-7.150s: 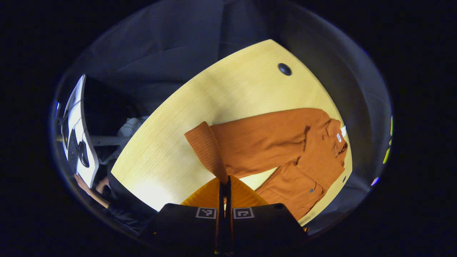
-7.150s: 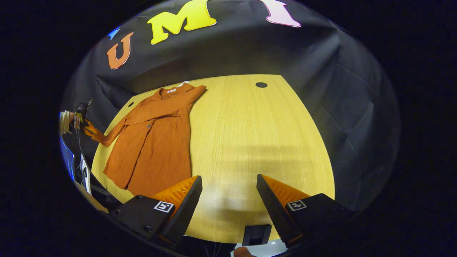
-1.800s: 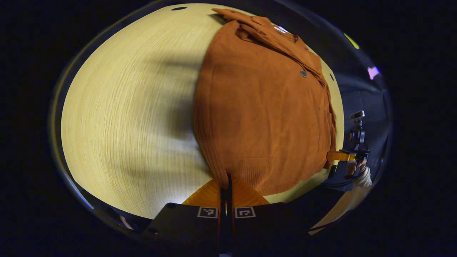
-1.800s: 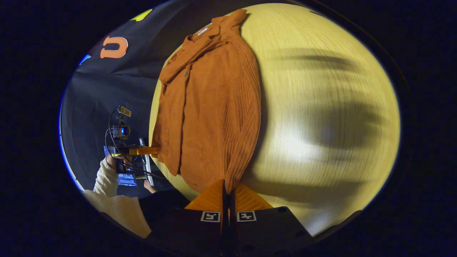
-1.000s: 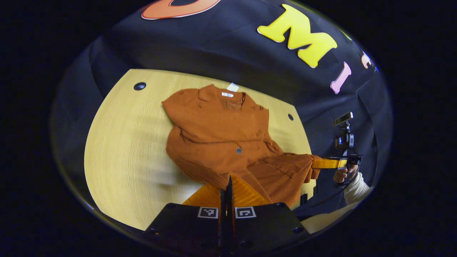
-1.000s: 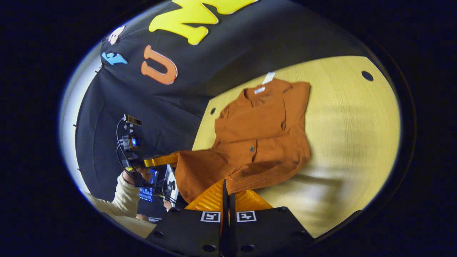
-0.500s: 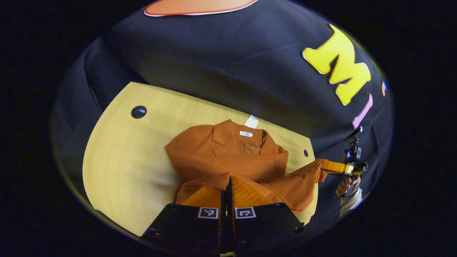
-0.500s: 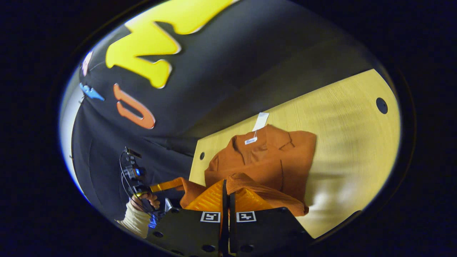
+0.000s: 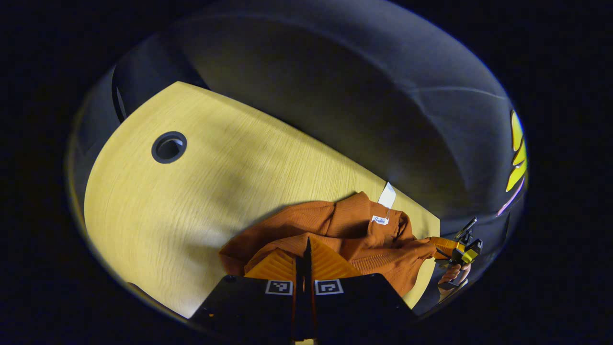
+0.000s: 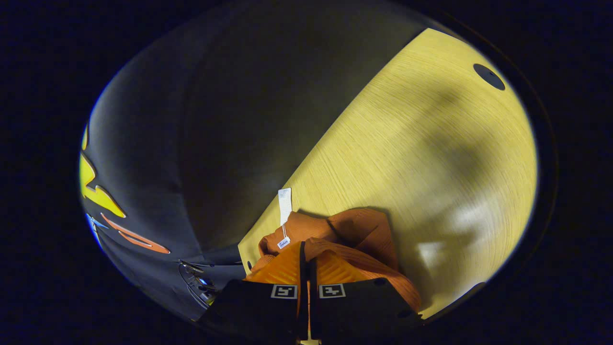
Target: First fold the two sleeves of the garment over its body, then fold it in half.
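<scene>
Holding the bottom edge of the orange jacket (image 9: 345,235), the left gripper (image 9: 306,249) has its fingers pressed tight on the cloth. The right gripper (image 10: 306,254) pinches the edge the same way. The jacket lies at the far edge of the wooden table (image 9: 191,201), with its bottom part held above the collar. If one side lets go too early, I think the fold could land crooked or bunch up by the white tag (image 10: 285,203).
</scene>
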Demonstrator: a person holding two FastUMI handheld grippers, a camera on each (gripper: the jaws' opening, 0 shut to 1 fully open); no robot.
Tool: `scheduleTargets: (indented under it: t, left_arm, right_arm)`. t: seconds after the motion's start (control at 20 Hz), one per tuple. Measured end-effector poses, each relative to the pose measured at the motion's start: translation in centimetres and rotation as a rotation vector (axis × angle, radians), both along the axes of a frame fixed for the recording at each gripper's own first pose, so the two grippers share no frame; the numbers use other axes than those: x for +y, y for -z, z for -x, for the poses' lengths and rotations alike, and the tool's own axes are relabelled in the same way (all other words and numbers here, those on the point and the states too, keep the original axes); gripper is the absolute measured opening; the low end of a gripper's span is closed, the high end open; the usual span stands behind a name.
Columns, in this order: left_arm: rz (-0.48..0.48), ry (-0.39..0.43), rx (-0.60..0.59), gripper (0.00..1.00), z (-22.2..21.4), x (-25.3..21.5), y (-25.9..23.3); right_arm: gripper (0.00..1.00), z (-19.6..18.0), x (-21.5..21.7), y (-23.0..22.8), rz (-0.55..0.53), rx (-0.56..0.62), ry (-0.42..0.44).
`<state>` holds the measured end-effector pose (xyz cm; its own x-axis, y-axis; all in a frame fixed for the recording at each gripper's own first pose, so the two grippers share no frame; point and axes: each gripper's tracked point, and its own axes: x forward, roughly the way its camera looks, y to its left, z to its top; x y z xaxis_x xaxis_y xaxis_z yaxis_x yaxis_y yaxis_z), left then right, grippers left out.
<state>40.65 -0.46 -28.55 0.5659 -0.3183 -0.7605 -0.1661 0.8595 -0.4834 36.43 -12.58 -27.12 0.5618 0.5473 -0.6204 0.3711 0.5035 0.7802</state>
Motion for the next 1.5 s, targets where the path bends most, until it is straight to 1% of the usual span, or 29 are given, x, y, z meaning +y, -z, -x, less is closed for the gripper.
scheduleTargets:
  t: [0.05,0.1,0.15,0.2,0.25,0.3,0.35,0.4,0.45,0.5,0.55,0.6,0.65,0.7,0.75,0.8,0.9,0.95,1.0,1.05,1.1,1.15,1.2,1.25,1.4,1.5]
  left_arm:
    - [0.009,-0.009,-0.009,0.03,-0.5,0.0,0.2]
    - [0.019,-0.019,-0.025,0.04,-0.8,0.1,0.2]
    - [0.035,-0.029,-0.038,0.05,-1.1,0.1,0.2]
    - [0.066,-0.046,-0.052,0.07,-1.2,0.1,-0.1]
    - [0.095,-0.065,-0.067,0.07,-1.4,0.1,-0.5]
    - [0.119,-0.079,-0.078,0.07,-1.5,0.1,-0.7]
    - [0.129,-0.092,-0.082,0.1,-1.6,0.1,-0.9]
    - [0.153,-0.1,-0.09,0.01,-1.8,-0.1,-1.0]
    - [0.177,-0.105,-0.098,0.23,-1.8,-0.6,-1.3]
    - [0.191,-0.117,-0.108,0.46,-2.1,-0.8,-1.5]
    - [0.201,-0.123,-0.119,0.72,-2.3,-0.9,-1.8]
    - [0.217,-0.135,-0.137,0.62,-2.5,-1.0,-2.2]
    - [0.242,-0.143,-0.15,0.78,-2.8,-1.4,-2.8]
    - [0.255,-0.147,-0.162,0.67,-2.9,-1.7,-3.4]
    - [0.249,-0.156,-0.173,0.87,-3.1,-1.6,-3.6]
    - [0.253,-0.157,-0.184,0.78,-3.1,-1.7,-4.0]
    - [0.251,-0.177,-0.236,0.85,-3.8,-2.0,-5.6]
    - [0.237,-0.195,-0.274,0.77,-4.3,-1.7,-6.5]
    - [0.214,-0.205,-0.311,0.9,-4.6,-1.5,-7.4]
    - [0.188,-0.201,-0.34,0.93,-4.8,-1.3,-8.0]
    - [0.156,-0.183,-0.354,0.95,-4.6,-1.4,-8.8]
    - [0.116,-0.168,-0.359,0.97,-4.3,-1.5,-9.2]
    - [0.078,-0.153,-0.365,0.97,-3.8,-1.6,-9.9]
    - [0.048,-0.135,-0.379,0.98,-3.1,-1.9,-10.6]
    - [-0.054,-0.083,-0.451,0.99,-0.9,-2.5,-13.6]
    - [-0.128,-0.052,-0.509,0.99,1.0,-2.5,-16.0]
  right_arm:
    - [0.02,-0.1,-0.1,-0.1,-0.01,-0.002,0.012]
    - [0.04,-0.3,-0.6,0.0,-0.007,0.002,0.022]
    - [0.04,-0.2,-0.8,0.2,0.005,0.003,0.022]
    - [0.04,-0.3,-0.6,0.3,0.006,-0.002,0.023]
    - [0.0,-0.3,-0.8,0.2,0.006,-0.002,0.024]
    - [0.06,-0.4,-0.8,0.1,0.008,-0.004,0.028]
    - [0.06,-0.6,-0.8,-0.1,-0.003,-0.015,0.032]
    - [0.05,-0.9,-0.7,-0.6,-0.019,-0.028,0.04]
    - [0.15,-1.1,-0.4,-0.9,-0.03,-0.039,0.046]
    - [0.19,-1.3,-0.5,-1.3,-0.037,-0.052,0.05]
    - [0.21,-1.6,-0.4,-1.7,-0.047,-0.066,0.055]
    - [0.41,-1.7,-0.2,-2.2,-0.053,-0.077,0.059]
    - [0.56,-1.8,-0.3,-2.5,-0.051,-0.086,0.065]
    - [0.63,-2.1,-0.7,-2.8,-0.051,-0.096,0.074]
    - [0.74,-2.1,-0.9,-3.3,-0.04,-0.107,0.083]
    - [0.85,-2.4,-1.3,-3.6,-0.027,-0.124,0.099]
    - [0.86,-3.0,-2.8,-4.6,0.02,-0.162,0.145]
    - [0.86,-2.7,-3.7,-5.3,0.041,-0.171,0.158]
    - [0.83,-1.9,-4.6,-6.3,0.057,-0.174,0.16]
    - [0.96,-1.2,-4.9,-7.0,0.06,-0.179,0.159]
    - [0.97,-0.4,-5.1,-8.0,0.067,-0.183,0.157]
    - [0.93,0.3,-5.1,-8.8,0.081,-0.192,0.158]
    - [0.97,1.1,-4.9,-9.5,0.104,-0.197,0.152]
    - [0.97,2.0,-4.8,-10.3,0.129,-0.212,0.139]
    - [0.97,5.1,-5.0,-13.3,0.253,-0.279,0.076]
    - [0.97,6.7,-4.8,-15.5,0.36,-0.345,0.044]
